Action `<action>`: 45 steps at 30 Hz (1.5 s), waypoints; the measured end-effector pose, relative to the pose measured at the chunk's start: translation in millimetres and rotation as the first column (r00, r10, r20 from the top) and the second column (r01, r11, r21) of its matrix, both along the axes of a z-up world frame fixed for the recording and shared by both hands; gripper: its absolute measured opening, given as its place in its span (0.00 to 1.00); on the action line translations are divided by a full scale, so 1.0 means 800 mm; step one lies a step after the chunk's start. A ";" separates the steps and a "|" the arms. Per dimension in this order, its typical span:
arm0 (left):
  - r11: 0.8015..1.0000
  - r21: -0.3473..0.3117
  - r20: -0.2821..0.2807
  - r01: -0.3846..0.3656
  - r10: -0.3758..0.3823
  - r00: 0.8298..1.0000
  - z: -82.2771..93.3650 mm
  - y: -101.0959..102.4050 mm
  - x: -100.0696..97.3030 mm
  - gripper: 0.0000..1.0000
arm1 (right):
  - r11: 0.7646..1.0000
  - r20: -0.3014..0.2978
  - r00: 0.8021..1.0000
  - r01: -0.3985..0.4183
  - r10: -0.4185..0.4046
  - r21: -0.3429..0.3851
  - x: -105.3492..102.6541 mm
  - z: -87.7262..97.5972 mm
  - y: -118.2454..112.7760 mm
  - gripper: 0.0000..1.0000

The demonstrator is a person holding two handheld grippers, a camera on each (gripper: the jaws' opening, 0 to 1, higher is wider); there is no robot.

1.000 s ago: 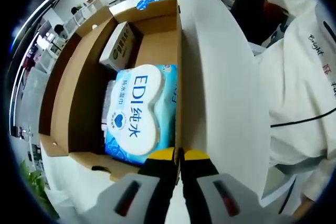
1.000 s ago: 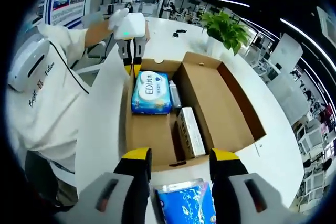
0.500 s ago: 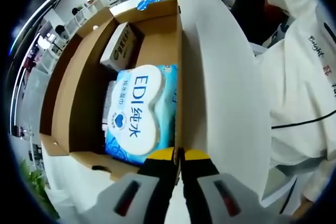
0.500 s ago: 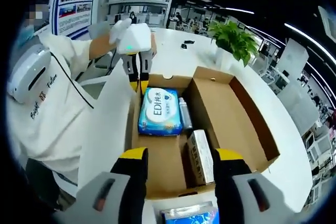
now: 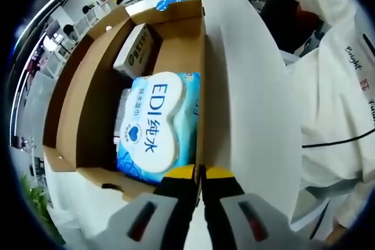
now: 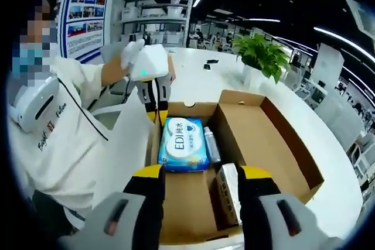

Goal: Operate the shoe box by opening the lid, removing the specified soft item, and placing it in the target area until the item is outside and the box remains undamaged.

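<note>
Shoe box (image 6: 281,139) open on bench (image 5: 246,98). Wipes pack (image 6: 183,144) looks soft, light, slippery (pinch its edge). Left claw (image 5: 199,173) clamps box wall; right claw (image 6: 199,175) open, empty.

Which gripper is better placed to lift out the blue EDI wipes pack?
Right, probably. The right gripper is open, aimed into the shoe box at the wipes pack. The left gripper is shut, seemingly clamped on the box's near wall.
</note>
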State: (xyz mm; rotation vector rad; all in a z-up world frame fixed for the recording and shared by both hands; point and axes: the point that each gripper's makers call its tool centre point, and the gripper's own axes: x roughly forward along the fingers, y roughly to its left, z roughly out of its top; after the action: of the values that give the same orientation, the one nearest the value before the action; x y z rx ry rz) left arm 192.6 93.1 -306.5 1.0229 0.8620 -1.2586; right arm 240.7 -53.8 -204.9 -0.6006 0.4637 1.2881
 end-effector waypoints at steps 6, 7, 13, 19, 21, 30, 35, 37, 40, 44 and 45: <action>1.000 -0.002 0.009 0.004 -0.004 1.000 0.000 0.000 0.000 0.03 | 0.999 0.000 0.999 -0.047 0.047 -0.007 0.005 0.012 0.035 0.50; 1.000 -0.003 0.011 0.004 -0.004 1.000 0.000 0.000 0.000 0.03 | 0.999 0.001 0.999 -0.043 0.043 -0.009 0.008 0.013 0.037 0.50; 1.000 -0.010 0.014 0.006 -0.006 1.000 0.000 0.000 0.000 0.03 | 0.999 0.007 0.999 -0.035 0.035 -0.034 0.015 0.010 0.047 0.53; 1.000 -0.003 0.012 0.010 -0.010 1.000 0.000 0.000 -0.001 0.03 | 0.994 -0.012 0.999 -0.043 0.043 -0.097 0.018 -0.016 0.063 0.54; 1.000 -0.005 0.014 0.010 -0.010 1.000 0.000 0.000 0.000 0.03 | 0.992 -0.017 0.999 -0.051 0.049 -0.113 0.017 -0.024 0.070 0.54; 1.000 -0.005 0.012 0.011 -0.011 1.000 0.000 0.000 0.000 0.03 | 0.994 -0.085 0.994 -0.076 0.069 -0.077 0.006 -0.038 0.101 0.54; 1.000 -0.005 0.014 0.010 -0.010 1.000 0.000 0.000 0.000 0.03 | 0.991 -0.085 0.993 -0.089 0.080 -0.104 0.000 -0.053 0.108 0.58; 1.000 -0.005 0.014 0.010 -0.010 1.000 0.000 0.000 0.000 0.03 | 0.989 -0.088 0.993 -0.091 0.081 -0.119 0.001 -0.059 0.110 0.59; 1.000 -0.005 0.014 0.009 -0.009 1.000 0.000 0.000 0.000 0.03 | 0.987 -0.097 0.991 -0.099 0.087 -0.125 -0.001 -0.063 0.113 0.59; 1.000 -0.006 0.012 0.009 -0.009 1.000 0.001 0.000 0.000 0.03 | 0.981 -0.117 0.988 -0.121 0.104 -0.151 -0.003 -0.073 0.118 0.58; 1.000 -0.007 0.012 0.009 -0.009 1.000 0.001 0.000 0.000 0.03 | 0.980 -0.116 0.988 -0.121 0.103 -0.159 -0.002 -0.077 0.121 0.58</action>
State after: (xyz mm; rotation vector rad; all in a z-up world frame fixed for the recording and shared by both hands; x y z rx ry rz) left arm 192.5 92.8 -306.0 1.0290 0.8442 -1.2609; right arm 239.3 42.8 -266.2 -0.7071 0.6384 1.4032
